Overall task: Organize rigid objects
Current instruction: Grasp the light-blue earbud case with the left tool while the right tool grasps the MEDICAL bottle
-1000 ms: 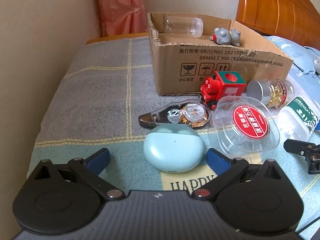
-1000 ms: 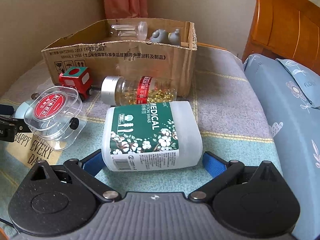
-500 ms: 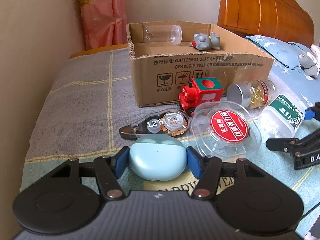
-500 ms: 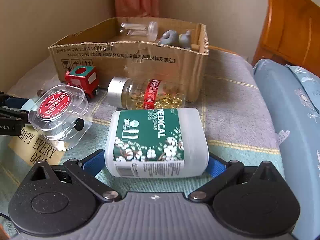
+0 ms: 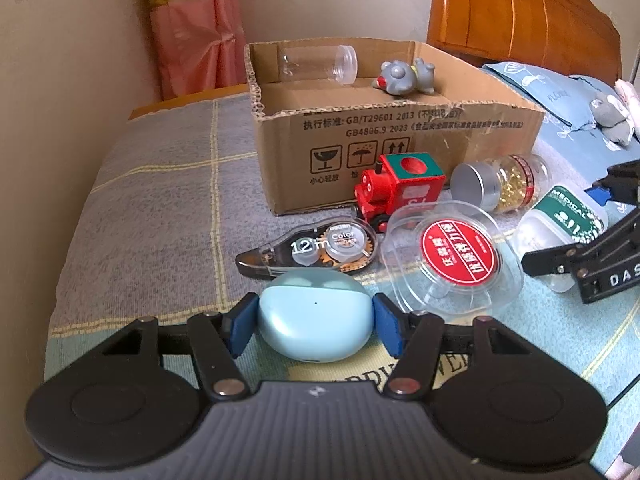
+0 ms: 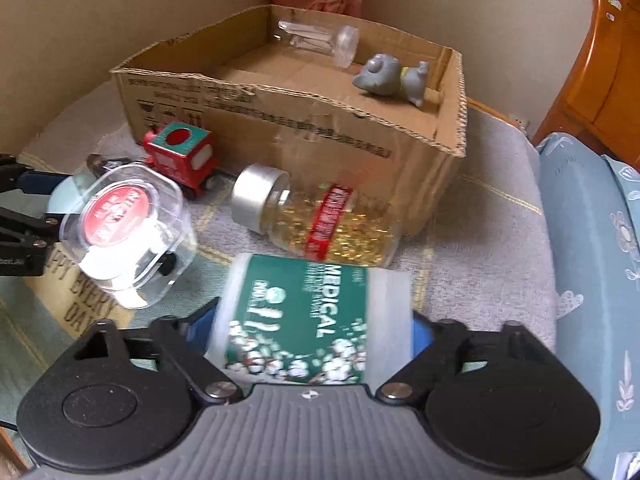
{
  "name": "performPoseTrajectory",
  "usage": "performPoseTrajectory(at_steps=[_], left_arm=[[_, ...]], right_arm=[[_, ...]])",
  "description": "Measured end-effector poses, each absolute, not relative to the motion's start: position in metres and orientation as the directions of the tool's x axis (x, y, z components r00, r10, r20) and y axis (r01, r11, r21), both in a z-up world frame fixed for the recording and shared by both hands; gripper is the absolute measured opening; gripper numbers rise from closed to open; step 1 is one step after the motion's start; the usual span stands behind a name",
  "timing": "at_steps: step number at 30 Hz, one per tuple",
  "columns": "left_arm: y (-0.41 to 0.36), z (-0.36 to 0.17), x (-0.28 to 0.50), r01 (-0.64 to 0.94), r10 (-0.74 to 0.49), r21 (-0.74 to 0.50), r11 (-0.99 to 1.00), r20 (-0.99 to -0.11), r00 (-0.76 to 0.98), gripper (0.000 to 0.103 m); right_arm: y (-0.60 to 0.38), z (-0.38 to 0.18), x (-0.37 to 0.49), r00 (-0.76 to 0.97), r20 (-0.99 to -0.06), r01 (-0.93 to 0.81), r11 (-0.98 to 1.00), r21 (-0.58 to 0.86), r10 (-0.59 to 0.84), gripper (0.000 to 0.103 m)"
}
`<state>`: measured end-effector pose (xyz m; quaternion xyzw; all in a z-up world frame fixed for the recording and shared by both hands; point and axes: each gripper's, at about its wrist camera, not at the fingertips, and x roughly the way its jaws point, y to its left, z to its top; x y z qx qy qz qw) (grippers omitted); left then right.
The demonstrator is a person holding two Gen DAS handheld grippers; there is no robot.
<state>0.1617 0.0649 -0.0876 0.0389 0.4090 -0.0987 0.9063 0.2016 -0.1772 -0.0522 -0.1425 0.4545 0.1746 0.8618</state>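
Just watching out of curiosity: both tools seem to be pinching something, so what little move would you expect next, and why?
Probably a lift toward the cardboard box. The left gripper is shut on the blue earbud case, the right gripper on the cotton swab tub, and the box already holds a clear vial and a grey figurine.

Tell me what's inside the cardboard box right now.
Inside the cardboard box lie a clear plastic jar on its side and a grey toy animal, both toward the far wall. The near wall hides part of the floor.
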Motion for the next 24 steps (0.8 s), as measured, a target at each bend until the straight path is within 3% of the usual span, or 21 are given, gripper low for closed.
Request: performPoseTrajectory(at_steps=[14, 24], left_arm=[[0.064, -0.077, 0.154, 0.279, -0.167, 0.012, 0.96, -0.776, 0.608, 0.06], [0.067, -0.038, 0.141, 0.328, -0.189, 0.029, 0.944, -0.767, 0.613, 0.06]], right_arm=[[-0.187, -0.034, 0.19, 0.525, -0.816, -0.482, 0.874, -0.051, 0.242, 0.088], [-0.195, -0.007, 0.175, 0.541, -0.791, -0.519, 0.853, -0.047, 0.285, 0.088]])
